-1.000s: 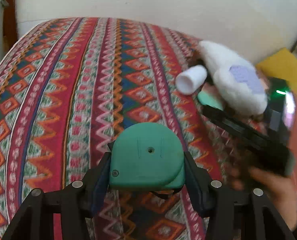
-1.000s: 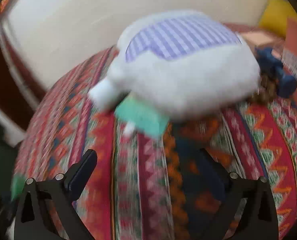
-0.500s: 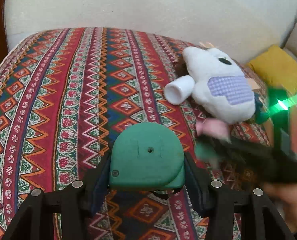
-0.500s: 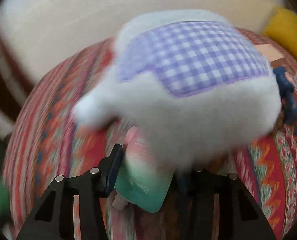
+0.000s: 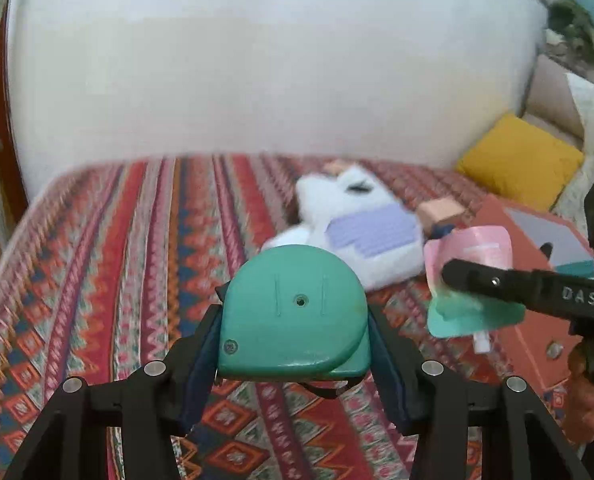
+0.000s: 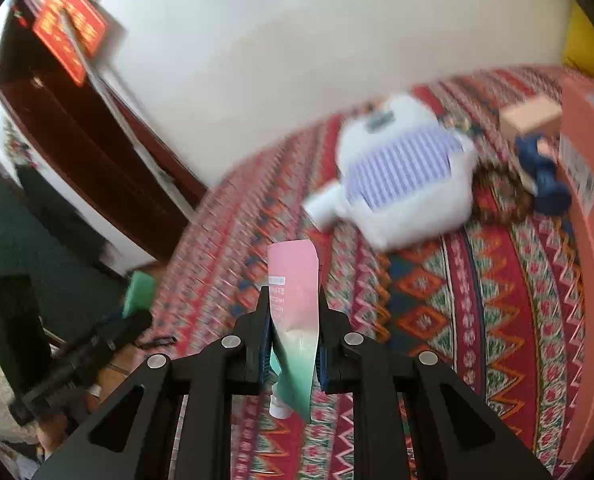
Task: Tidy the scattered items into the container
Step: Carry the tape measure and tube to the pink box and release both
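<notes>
Two grippers are up over the patterned bedspread (image 5: 109,264), each carrying one thing. One green tape measure (image 5: 293,316) sits clamped between the pads of the left gripper (image 5: 293,344). One pink-and-green spout pouch (image 6: 295,320) is pinched flat in the right gripper (image 6: 293,344), whose jaws have just been closing onto it; it hangs cap down. One white plush toy (image 6: 405,184) with a purple checked patch lies on the bedspread beyond the pouch, a white tube (image 6: 323,206) touching its left side. Right of the toy lie one blue toy figure (image 6: 545,176) and one small tan box (image 6: 531,116), both just beside the orange-red carton (image 6: 589,240). One yellow cushion (image 5: 521,160) rests beyond the carton.
</notes>
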Demonstrator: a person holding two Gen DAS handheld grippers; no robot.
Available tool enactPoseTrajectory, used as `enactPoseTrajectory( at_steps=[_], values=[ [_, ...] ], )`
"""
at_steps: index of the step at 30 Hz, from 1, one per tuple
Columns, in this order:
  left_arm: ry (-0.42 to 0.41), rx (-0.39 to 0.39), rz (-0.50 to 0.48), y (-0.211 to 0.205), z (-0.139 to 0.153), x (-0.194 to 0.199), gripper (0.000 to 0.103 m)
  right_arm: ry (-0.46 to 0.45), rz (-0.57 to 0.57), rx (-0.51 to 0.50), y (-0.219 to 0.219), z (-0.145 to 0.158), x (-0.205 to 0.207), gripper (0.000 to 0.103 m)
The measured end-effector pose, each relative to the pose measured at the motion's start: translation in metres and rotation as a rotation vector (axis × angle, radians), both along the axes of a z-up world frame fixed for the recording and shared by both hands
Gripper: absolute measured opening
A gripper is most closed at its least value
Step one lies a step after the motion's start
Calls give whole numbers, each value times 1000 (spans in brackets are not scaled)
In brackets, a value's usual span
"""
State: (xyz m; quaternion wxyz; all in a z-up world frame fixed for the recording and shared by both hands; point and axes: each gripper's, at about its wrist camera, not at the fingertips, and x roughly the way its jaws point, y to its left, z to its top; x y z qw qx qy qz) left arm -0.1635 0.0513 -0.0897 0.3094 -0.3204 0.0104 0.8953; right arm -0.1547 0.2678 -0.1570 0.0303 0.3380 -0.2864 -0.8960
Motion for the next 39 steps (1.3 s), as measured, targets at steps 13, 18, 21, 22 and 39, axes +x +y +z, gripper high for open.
enactPoseTrajectory(
  at_steps=[13, 18, 21, 22, 39],
  values=[
    [81, 103, -322, 175, 92, 62, 58, 347, -407, 193, 82, 153, 130, 19],
    [81, 46, -470, 289, 88, 90, 59, 361, -672, 293, 155, 183, 206, 19],
    [70, 4, -493, 333, 75, 98, 62, 322, -804, 276, 196, 170, 230, 19],
    [70, -10, -492, 343, 72, 99, 71, 289, -801, 251, 210, 160, 227, 19],
    [-47, -63, -113, 161, -7, 30, 96, 234, -774, 262, 207, 152, 191, 93]
  ],
)
